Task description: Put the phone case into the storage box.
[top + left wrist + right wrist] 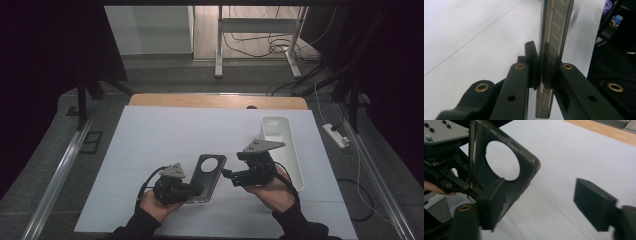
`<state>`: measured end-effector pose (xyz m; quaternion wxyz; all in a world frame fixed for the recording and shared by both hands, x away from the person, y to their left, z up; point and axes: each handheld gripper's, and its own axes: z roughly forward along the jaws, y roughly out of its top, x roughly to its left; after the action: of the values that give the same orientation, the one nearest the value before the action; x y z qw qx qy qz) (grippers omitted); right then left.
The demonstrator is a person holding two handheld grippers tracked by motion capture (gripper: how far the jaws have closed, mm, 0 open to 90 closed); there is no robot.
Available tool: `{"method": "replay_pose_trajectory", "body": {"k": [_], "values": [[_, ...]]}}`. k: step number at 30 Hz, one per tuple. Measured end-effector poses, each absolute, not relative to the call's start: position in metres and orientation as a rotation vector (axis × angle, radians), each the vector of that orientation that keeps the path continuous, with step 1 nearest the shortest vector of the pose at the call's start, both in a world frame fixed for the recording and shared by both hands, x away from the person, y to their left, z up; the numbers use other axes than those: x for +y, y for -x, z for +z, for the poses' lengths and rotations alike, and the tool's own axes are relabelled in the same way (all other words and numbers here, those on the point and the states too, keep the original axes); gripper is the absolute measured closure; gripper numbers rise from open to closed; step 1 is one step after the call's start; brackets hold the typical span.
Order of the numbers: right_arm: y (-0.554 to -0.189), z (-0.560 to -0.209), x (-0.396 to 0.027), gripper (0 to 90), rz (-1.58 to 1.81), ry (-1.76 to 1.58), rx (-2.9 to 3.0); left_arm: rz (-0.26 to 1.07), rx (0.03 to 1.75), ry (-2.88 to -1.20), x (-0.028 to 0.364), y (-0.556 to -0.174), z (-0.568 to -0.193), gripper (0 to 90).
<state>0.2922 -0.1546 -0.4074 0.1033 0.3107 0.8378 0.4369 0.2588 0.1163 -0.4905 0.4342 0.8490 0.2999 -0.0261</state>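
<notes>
Two hand-held grippers are working over the white bench (150,145): at the left, the left hand-held gripper (196,190) is clamping its jaws shut on the near end of a dark phone case (208,176), the case's thin edge standing pinched between the pads in the left gripper view, its round camera hole pointing away from the person. Just to the right, the right hand-held gripper (226,175) is hanging beside the case's far edge with jaws apart and nothing in them. Farther right, a white tray (292,165) is lying along the bench edge. Judging from this, the right jaws should be straddling the case rim squarely before closing, while the left is keeping steady
</notes>
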Motion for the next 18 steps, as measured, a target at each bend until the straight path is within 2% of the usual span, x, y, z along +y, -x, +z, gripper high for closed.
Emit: {"method": "replay_pose_trajectory", "body": {"k": [4,11,18], "values": [[-0.2907,-0.4053,-0.1556,45.3,1.31,-0.903,2.462,-0.066,0.74,-2.12,0.1141,-0.2579,-0.4909,84.8],[-0.2896,-0.4039,-0.1575,63.4,1.344,-0.879,2.439,-0.076,0.73,-2.12,0.1119,-0.2573,-0.4914,84.8],[-0.2903,-0.4066,-0.1569,70.8,1.371,-0.884,2.435,-0.091,0.713,-2.12,0.1109,-0.2574,-0.492,84.8]]}}
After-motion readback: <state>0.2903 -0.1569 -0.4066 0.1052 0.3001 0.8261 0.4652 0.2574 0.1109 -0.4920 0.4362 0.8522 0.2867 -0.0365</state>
